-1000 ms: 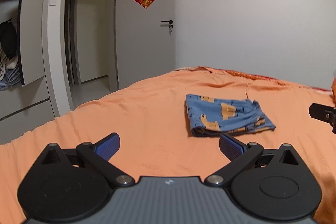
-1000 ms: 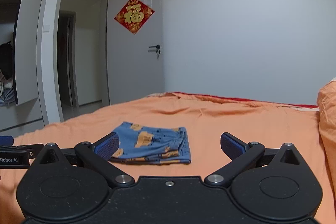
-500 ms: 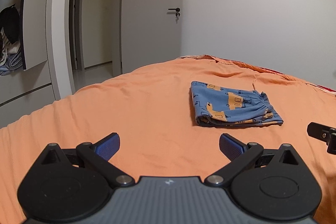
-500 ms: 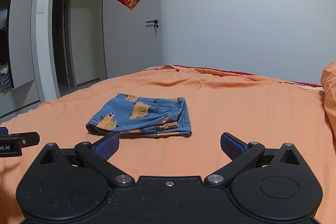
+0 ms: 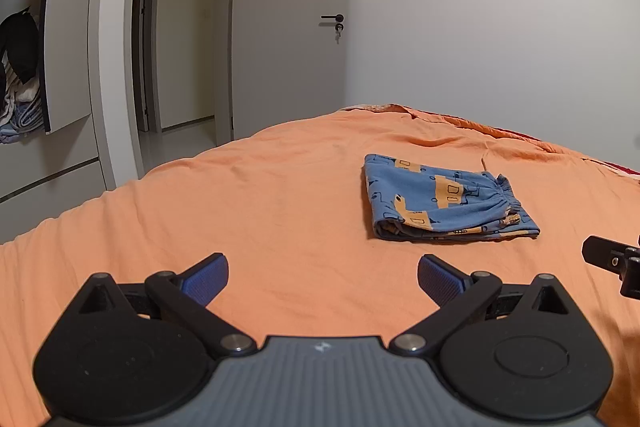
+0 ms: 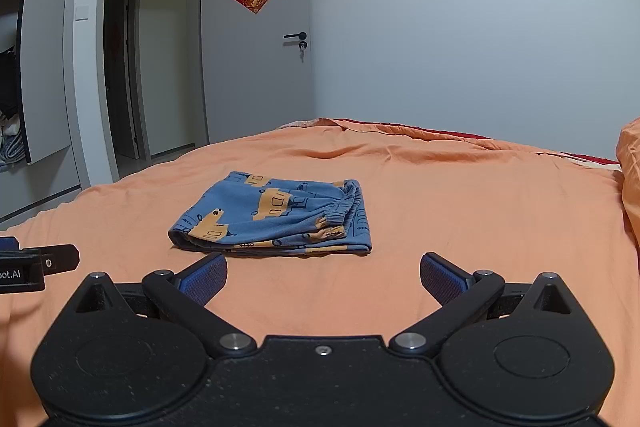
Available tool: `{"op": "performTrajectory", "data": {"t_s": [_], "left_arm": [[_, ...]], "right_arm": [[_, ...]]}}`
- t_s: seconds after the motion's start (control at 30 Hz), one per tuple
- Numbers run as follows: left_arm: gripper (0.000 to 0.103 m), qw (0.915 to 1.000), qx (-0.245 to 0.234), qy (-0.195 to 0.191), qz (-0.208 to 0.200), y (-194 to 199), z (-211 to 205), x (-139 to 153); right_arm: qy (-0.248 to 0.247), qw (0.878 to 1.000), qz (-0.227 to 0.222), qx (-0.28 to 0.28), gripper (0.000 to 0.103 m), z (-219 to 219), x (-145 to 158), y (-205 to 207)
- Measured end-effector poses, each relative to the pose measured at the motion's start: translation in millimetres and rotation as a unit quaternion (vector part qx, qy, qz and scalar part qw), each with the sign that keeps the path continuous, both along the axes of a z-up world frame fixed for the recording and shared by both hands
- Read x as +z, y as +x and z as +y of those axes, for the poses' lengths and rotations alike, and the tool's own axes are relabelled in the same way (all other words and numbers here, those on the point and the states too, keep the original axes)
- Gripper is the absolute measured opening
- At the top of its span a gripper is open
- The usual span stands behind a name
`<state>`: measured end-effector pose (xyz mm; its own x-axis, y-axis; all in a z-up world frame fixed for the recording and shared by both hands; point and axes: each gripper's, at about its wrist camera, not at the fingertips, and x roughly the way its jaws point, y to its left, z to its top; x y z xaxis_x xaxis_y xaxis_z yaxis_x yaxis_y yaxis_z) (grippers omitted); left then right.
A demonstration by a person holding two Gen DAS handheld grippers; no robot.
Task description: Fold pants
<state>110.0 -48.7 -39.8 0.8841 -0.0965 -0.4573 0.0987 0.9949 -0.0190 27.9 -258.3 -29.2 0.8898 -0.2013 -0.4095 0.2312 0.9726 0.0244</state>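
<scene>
Basically you're done, as far as I can judge. Biggest thing first: the bed (image 6: 460, 195) gives you a wide flat orange sheet, soft but even, which is why the fold sits square on it with room on every side.

Pants (image 6: 276, 217) lie near the middle of the bed, folded into a compact blue rectangle with orange print. Gathered waistband ends up on top toward the right edge of the stack, layered edges face you, folded side points left. From the left wrist view the pants (image 5: 444, 199) sit ahead and to the right of that gripper; nothing touches them.

Your left gripper (image 5: 323, 277) is spread wide with nothing between the blue pads, low over bare sheet and short of the pants. Your right gripper (image 6: 323, 277) is equally wide and empty, pointed almost straight at the near edge of the stack, just shy of it. Each gripper shows at the edge of the other's view, so you're holding them side by side, apart, flanking the pants. That reads as a hands-off stance after release, not a setup for another grasp.

If you want another fold, near edge is the obvious pickup; layers there look loose and could slip apart.
</scene>
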Motion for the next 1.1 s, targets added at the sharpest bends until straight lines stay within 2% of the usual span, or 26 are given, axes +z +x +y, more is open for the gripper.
{"op": "performTrajectory", "data": {"t_s": [1.1], "left_arm": [[0.103,1.0,-0.002,0.003,0.003,-1.1,-2.4,-1.0]], "right_arm": [[0.002,1.0,0.004,0.001,0.102,0.3,-2.0,0.4]]}}
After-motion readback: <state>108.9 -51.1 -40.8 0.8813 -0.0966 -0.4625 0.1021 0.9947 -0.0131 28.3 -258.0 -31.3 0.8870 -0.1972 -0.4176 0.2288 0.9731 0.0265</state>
